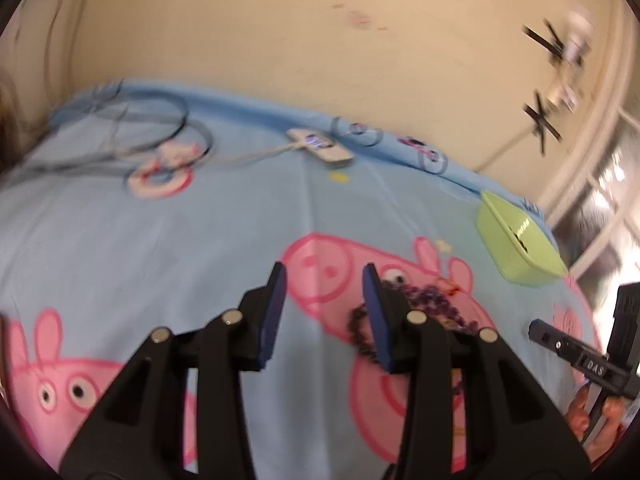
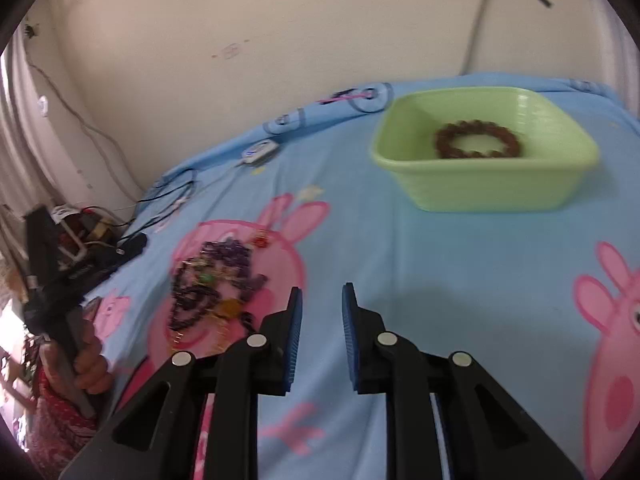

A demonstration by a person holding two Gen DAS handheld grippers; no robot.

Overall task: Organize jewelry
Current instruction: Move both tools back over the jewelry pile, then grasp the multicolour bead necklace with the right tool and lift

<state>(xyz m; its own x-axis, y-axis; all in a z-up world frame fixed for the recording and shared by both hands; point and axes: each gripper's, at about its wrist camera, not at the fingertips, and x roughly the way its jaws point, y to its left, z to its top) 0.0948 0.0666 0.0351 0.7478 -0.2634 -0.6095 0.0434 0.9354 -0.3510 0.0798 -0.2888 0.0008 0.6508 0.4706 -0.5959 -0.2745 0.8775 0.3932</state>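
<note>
Both open and empty: left gripper (image 1: 325,280), right gripper (image 2: 321,300). Bead pile (image 2: 216,280) left; brown bracelet (image 2: 478,139) in far green tub (image 2: 488,188).

A light-blue cartoon-pig bedsheet (image 2: 460,264) covers the bed, which stands against a cream wall (image 2: 280,20). A pale-green plastic tub (image 2: 492,188) sits on the sheet toward the far right, with a brown beaded bracelet (image 2: 478,145) lying inside it. Well apart, to its near left, a tangled heap of purple bead necklaces (image 2: 218,286) lies on the sheet. Behind the heap, near the bed's far edge, rests a small white cabled device (image 2: 260,151).
</note>
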